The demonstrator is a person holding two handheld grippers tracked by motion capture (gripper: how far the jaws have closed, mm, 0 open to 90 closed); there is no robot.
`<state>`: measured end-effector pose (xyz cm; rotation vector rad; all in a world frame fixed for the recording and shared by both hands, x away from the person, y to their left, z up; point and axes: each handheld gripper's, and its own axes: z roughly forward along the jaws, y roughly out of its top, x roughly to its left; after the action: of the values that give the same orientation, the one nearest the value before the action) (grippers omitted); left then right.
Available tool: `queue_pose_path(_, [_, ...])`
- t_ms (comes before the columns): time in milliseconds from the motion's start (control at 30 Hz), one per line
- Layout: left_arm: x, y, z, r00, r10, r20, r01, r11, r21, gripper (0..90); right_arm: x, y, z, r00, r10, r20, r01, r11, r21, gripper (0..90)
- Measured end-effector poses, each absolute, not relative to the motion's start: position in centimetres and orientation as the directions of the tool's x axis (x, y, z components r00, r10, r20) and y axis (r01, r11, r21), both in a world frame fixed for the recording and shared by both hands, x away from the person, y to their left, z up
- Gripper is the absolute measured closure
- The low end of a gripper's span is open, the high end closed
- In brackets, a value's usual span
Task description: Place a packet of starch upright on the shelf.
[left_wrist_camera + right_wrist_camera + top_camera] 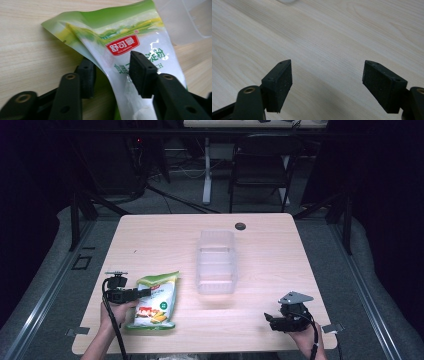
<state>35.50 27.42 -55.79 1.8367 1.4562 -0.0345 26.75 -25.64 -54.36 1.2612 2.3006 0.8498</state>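
Note:
A green and white snack bag (155, 302) with a red label lies on the front left of the wooden table (270, 250). My left gripper (144, 293) reaches in from the bag's left edge. In the left gripper view the bag (125, 45) runs between the two black jaws, and my left gripper (113, 75) is shut on its edge, one pad under it and one on top. My right gripper (270, 319) rests at the front right. It is open (327, 82) over bare wood with nothing between its pads.
A clear plastic container (216, 262) stands empty at the table's middle, just right of the bag; its corner (190, 20) shows beyond the bag. A small dark disc (240, 226) sits near the far edge. A chair (262, 162) stands behind the table.

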Motion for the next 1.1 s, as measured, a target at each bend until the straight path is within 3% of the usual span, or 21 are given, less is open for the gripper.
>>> queue_pose_path(367, [35.1,27.7,-55.8,0.359,0.791,-0.495,0.827,-0.023,0.562,80.9,26.7,-25.6,-54.4,-0.522,0.852,-0.044,0.622,0.416,0.664,23.8])
queue_pose_path(1100, [34.1,27.6,-54.9,0.377,0.77,-0.515,0.799,0.012,0.601,87.6,26.8,-25.8,-54.3,-0.523,0.851,-0.045,0.625,0.419,0.658,24.0])
